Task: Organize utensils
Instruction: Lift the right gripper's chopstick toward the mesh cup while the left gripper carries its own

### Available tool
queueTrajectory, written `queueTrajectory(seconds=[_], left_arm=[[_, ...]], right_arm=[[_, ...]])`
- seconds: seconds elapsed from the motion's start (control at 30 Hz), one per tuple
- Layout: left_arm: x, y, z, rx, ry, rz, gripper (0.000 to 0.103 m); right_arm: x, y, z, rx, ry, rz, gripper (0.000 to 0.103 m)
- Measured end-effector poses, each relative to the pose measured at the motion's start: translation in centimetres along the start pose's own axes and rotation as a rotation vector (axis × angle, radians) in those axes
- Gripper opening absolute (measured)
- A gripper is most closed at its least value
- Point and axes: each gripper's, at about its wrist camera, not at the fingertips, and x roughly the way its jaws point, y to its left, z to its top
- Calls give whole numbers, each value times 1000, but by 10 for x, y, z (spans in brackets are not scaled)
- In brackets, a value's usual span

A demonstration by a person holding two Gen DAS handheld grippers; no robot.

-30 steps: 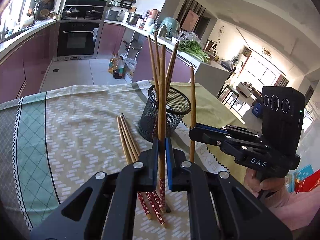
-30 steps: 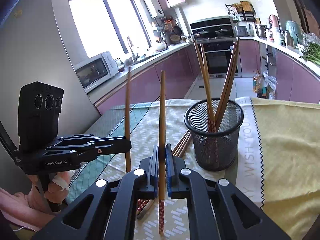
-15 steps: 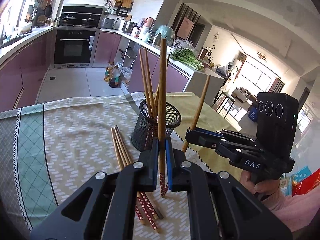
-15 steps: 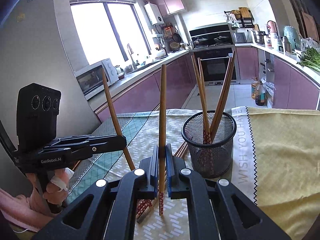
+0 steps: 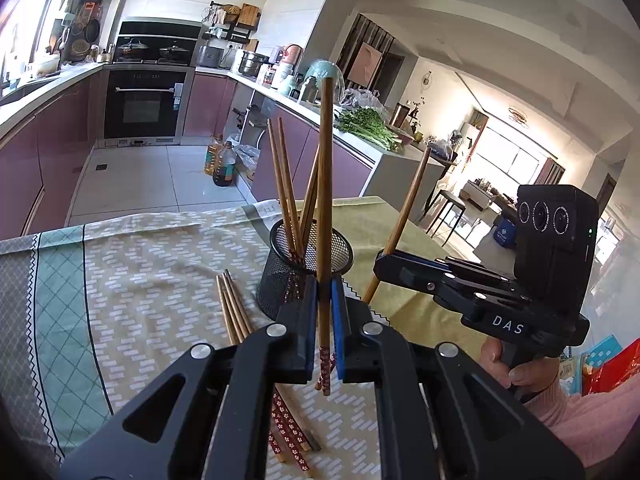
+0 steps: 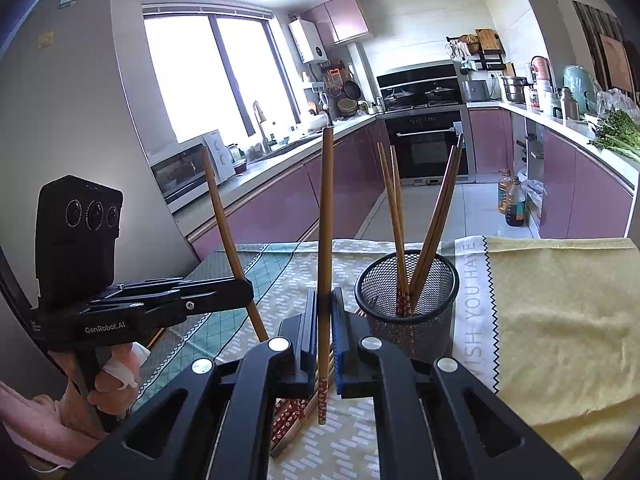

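Observation:
My left gripper point(image 5: 323, 328) is shut on one brown chopstick point(image 5: 325, 200) that stands upright, its red patterned end hanging just above the tablecloth. My right gripper point(image 6: 325, 336) is shut on another upright chopstick point(image 6: 326, 240). In each wrist view the other gripper shows at the side: the right gripper point(image 5: 380, 266) and the left gripper point(image 6: 246, 294), each with its chopstick leaning. A black mesh cup point(image 5: 308, 264) point(image 6: 408, 304) stands just beyond both grippers with several chopsticks in it. Loose chopsticks point(image 5: 232, 312) point(image 6: 288, 420) lie on the cloth beside the cup.
The table carries a patterned green and beige tablecloth point(image 5: 140, 280) with a yellow cloth point(image 6: 560, 320) to the right of the cup. A person's hands in pink sleeves point(image 5: 580, 408) hold the grippers. Kitchen counters and an oven lie beyond the table.
Both held chopsticks have come up a little off the cloth. Each gripper's chopstick, upright in the other's view a second ago, now leans. The cup sits lower in both views.

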Motion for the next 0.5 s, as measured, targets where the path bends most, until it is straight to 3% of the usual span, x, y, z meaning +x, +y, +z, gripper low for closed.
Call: queueTrajectory(seconds=[0.5], left_arm=[[1, -4, 11, 18, -30, -1, 8]], right_arm=[[-9, 0, 11, -17, -40, -17, 6]])
